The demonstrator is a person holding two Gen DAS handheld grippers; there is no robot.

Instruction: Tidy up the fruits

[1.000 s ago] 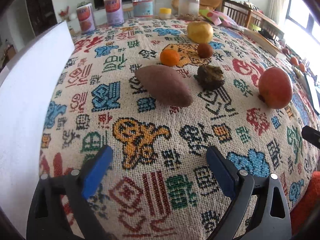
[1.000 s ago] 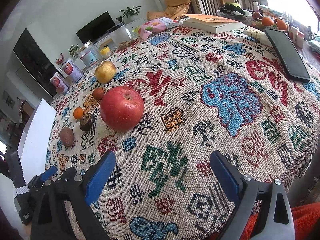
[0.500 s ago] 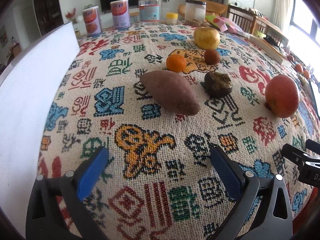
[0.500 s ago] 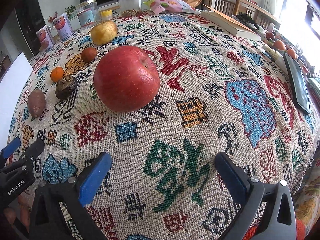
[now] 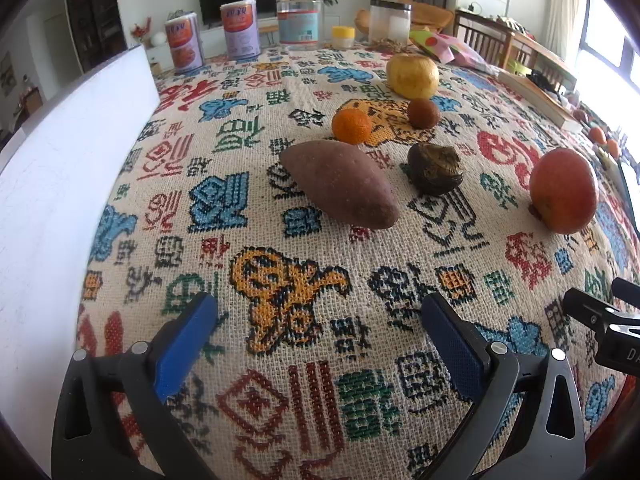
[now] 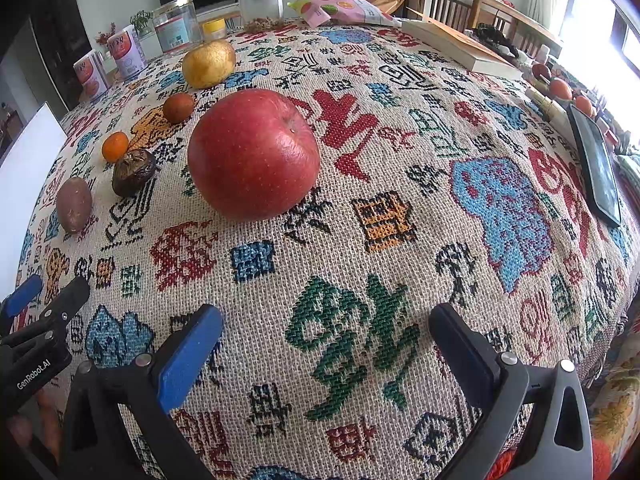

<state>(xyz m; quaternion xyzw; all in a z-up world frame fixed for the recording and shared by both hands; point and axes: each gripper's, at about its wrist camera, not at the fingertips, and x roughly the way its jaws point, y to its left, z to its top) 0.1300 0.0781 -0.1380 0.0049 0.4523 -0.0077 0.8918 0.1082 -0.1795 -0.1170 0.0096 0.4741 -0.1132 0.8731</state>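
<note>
Sweet potato [image 5: 340,184] left of apple [image 5: 564,190], perhaps chestnut [image 5: 435,168] between.

Left wrist view: low over the near edge of the patterned woven-cloth table [image 5: 256,184], facing the far wall. Right wrist view: same height, further right, close to the big red apple [image 6: 253,153]. Both share the fruit row and the far jars.

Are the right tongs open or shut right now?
Open. In the right wrist view the right tongs show both blue pads spread wide with bare tablecloth between them, holding nothing; the apple sits ahead, untouched.
</note>
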